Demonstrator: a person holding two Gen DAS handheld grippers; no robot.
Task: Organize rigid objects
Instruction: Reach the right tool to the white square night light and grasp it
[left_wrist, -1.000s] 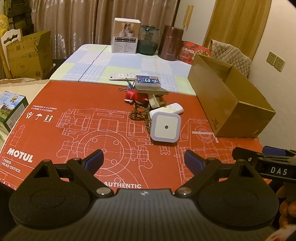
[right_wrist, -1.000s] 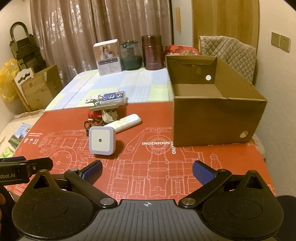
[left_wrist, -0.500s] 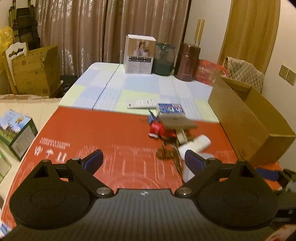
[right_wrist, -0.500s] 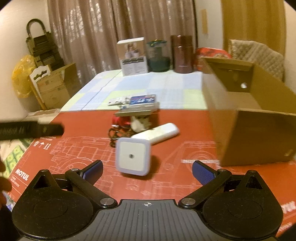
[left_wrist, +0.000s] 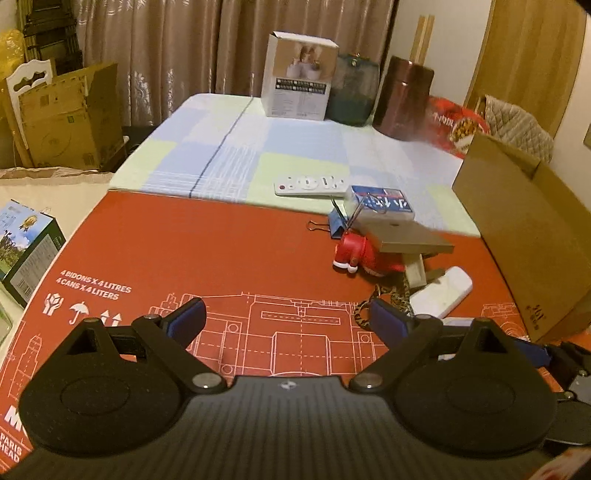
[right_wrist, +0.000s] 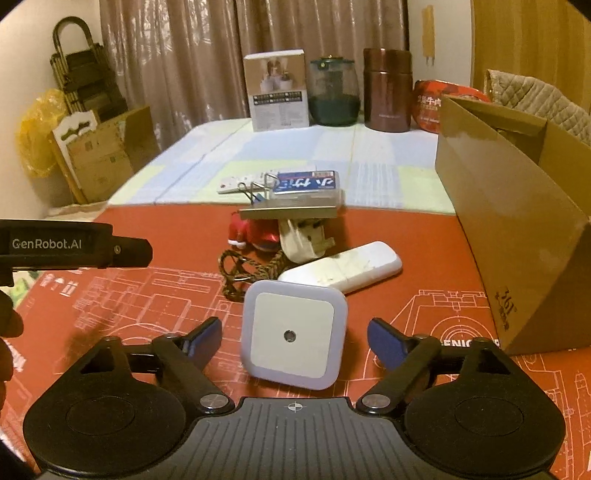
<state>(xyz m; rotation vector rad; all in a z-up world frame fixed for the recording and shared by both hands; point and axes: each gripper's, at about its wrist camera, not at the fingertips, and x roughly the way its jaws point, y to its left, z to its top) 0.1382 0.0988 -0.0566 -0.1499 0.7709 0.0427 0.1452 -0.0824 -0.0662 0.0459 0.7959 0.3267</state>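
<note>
Rt gripper (right_wrist: 294, 338): jaws have just been closing, now set around the square night light (right_wrist: 293, 336), which stands between the blue pads (right_wrist: 384, 341). Gaps show on both sides, so no contact; nothing gripped.

Lt gripper (left_wrist: 286, 319): jaws wide, nothing between them, only the red mat (left_wrist: 221, 258) on the table beneath.

Night light: on the red mat, near edge of the clutter, white face toward the camera, slightly tilted. Just beyond it lies a white remote (right_wrist: 341, 267), w/ a braided cord (right_wrist: 240, 269) to its left.

Farther back: a red figurine (right_wrist: 245, 232), a white plug adapter (right_wrist: 303, 240), a flat tan box (right_wrist: 290, 212) above them, and a blue-labelled case (right_wrist: 306, 184) on top.

Cardboard box (right_wrist: 517, 229) stands open on the right, apart from the pile.
</note>
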